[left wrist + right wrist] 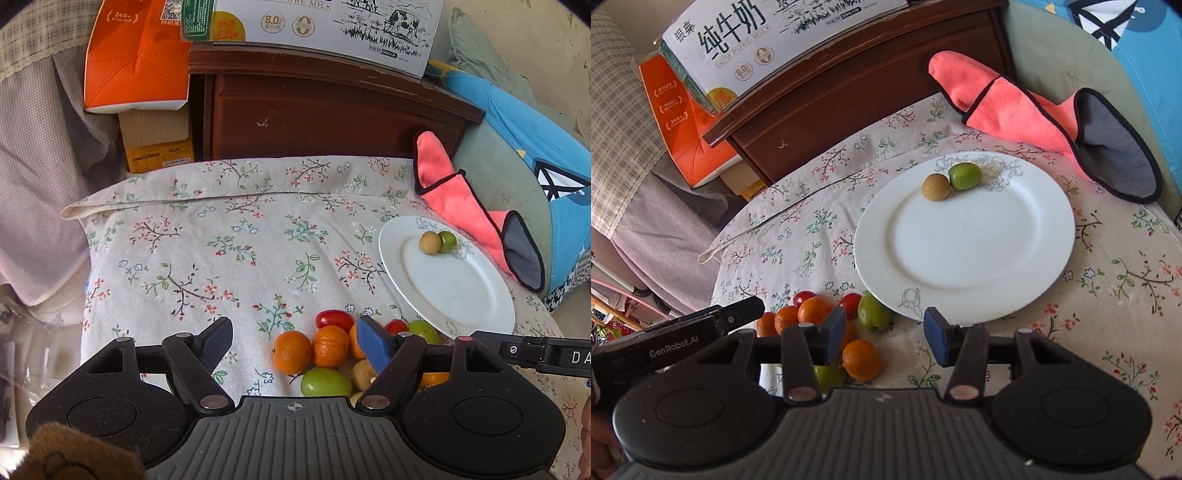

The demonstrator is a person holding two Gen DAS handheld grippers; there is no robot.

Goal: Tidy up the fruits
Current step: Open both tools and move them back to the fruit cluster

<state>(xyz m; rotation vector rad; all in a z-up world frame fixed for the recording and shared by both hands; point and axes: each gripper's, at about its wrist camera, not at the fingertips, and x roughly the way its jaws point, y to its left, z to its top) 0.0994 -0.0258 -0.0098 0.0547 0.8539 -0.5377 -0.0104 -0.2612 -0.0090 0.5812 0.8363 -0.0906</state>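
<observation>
Two tongs hang empty over the floral-clothed counter (pixel 1108 295). Left tongs (pixel 295 345) gape wide above the fruit pile (pixel 325 354) of oranges, cherry tomatoes and green fruits; right tongs (pixel 884 334) stand partly open beside the white plate (pixel 964 258), where a brown fruit (pixel 936 187) touches a green fruit (pixel 964 176).

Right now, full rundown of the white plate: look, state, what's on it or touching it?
The white plate is round and glossy, ceramic by its look, with a broad rim bearing thin grey line-drawn flowers at the far and near edges. It lies on the floral cloth, unbroken and mostly bare. Two small fruits sit touching each other near its far rim: a tan round fruit and a green fruit. Another green fruit lies at its near-left edge.
</observation>
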